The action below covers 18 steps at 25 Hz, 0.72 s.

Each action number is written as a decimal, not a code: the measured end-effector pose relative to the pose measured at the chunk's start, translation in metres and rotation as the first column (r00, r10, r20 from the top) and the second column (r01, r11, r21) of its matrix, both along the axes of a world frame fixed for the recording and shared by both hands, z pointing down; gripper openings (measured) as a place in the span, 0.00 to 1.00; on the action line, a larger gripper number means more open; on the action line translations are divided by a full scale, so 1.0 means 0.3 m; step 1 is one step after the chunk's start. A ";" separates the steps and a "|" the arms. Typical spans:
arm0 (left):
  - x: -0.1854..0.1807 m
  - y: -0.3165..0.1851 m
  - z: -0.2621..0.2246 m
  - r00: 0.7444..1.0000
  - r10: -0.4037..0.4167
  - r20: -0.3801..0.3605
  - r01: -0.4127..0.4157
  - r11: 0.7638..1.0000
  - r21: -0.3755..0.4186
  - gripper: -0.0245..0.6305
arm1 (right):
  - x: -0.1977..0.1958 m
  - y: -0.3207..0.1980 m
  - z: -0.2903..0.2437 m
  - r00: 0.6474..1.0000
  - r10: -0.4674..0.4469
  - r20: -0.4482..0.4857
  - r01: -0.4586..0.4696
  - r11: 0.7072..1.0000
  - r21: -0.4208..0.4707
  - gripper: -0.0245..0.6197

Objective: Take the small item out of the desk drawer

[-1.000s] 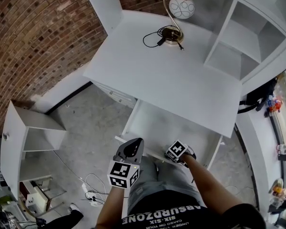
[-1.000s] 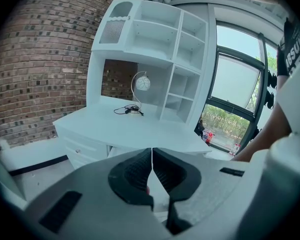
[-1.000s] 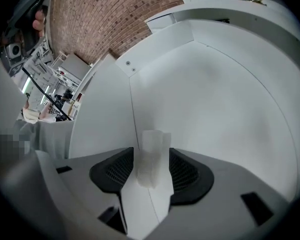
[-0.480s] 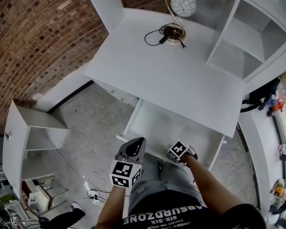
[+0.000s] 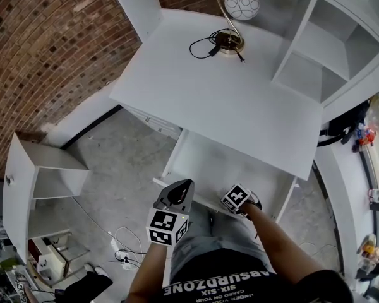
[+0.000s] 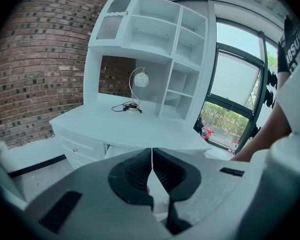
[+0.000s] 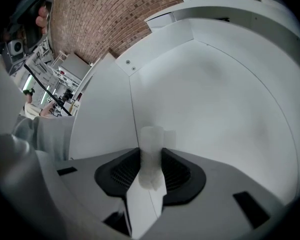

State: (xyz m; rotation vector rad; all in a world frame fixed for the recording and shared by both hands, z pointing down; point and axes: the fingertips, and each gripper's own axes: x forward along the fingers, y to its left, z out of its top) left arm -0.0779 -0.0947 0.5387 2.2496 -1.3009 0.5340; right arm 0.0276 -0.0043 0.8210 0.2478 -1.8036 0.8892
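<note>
The white desk drawer (image 5: 205, 160) stands pulled out under the desk top (image 5: 227, 100). My right gripper (image 5: 235, 201) reaches down into its near end. In the right gripper view a small pale, translucent item (image 7: 151, 141) stands upright on the drawer floor (image 7: 215, 99), between the black pads of my right gripper (image 7: 151, 166). Those jaws have just been closing and both pads now touch the item. My left gripper (image 5: 179, 191) hovers over the drawer's front left corner, shut with nothing held, and its tips meet in the left gripper view (image 6: 151, 156).
A lamp (image 5: 240, 5) and its black cable (image 5: 205, 46) stand at the back of the desk. A shelf hutch (image 5: 322, 49) rises at the right. A small white cabinet (image 5: 41, 175) with its door open stands at the left, and cables (image 5: 123, 245) lie on the floor.
</note>
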 end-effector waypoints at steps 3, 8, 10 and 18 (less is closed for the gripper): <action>-0.002 -0.006 0.003 1.000 -0.006 -0.023 0.006 1.000 -0.005 0.05 | -0.012 -0.020 -0.023 1.000 0.012 0.020 -0.012 1.000 0.023 0.24; 0.003 -0.013 -0.001 0.999 -0.006 -0.034 0.006 1.000 -0.001 0.05 | -0.021 -0.059 -0.086 0.998 0.021 0.051 -0.024 0.998 0.058 0.24; 0.008 -0.015 -0.003 0.999 -0.004 -0.034 0.004 1.000 0.003 0.05 | -0.011 -0.062 -0.086 0.998 0.033 0.051 -0.036 0.998 0.057 0.24; 0.008 -0.012 -0.019 0.999 -0.001 -0.034 0.002 1.000 0.012 0.05 | -0.009 -0.082 -0.142 0.995 0.069 0.075 -0.075 0.994 0.078 0.24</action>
